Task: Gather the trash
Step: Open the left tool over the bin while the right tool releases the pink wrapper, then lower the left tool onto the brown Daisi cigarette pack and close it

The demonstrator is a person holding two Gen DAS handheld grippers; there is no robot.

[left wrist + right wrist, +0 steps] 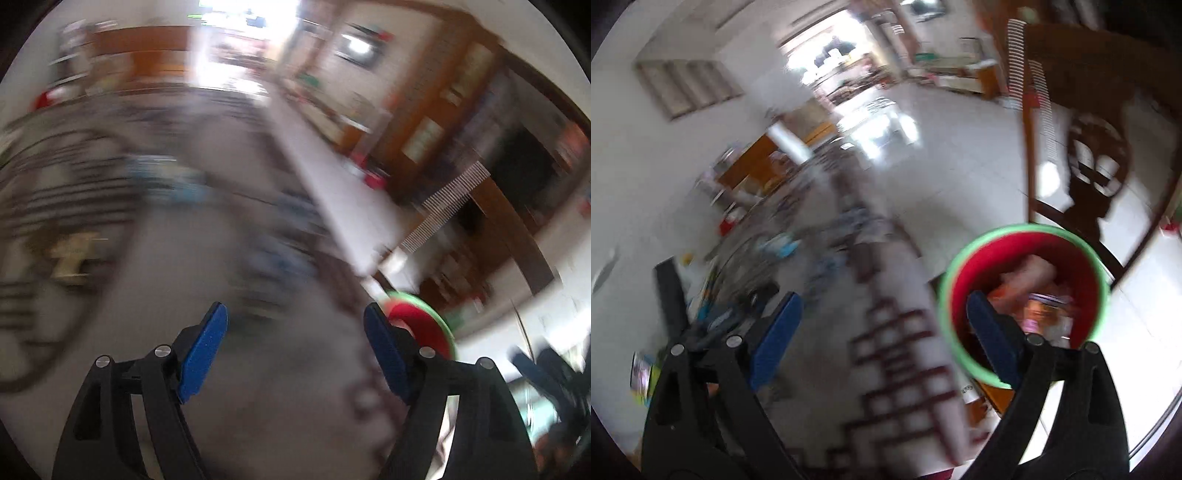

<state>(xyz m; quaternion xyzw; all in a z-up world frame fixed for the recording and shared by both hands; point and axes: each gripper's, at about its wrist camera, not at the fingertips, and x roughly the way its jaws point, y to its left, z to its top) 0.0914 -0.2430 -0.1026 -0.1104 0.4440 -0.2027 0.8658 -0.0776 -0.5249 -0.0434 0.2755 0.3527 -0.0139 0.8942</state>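
Note:
Both views are motion-blurred. In the right wrist view a red bin with a green rim (1023,306) stands on the floor beside the table, holding wrappers and crumpled paper (1038,295). My right gripper (882,328) is open and empty above the table's patterned cloth (908,354), its right finger over the bin's rim. In the left wrist view my left gripper (295,350) is open and empty over the cloth-covered table (288,406). The bin (424,325) shows just past its right finger.
A dark wooden chair (1089,155) stands behind the bin on the white tiled floor (960,147). Blurred small items (779,243) lie on the table's far left. A tan object (74,254) lies at the left. Wooden cabinets (443,122) line the wall.

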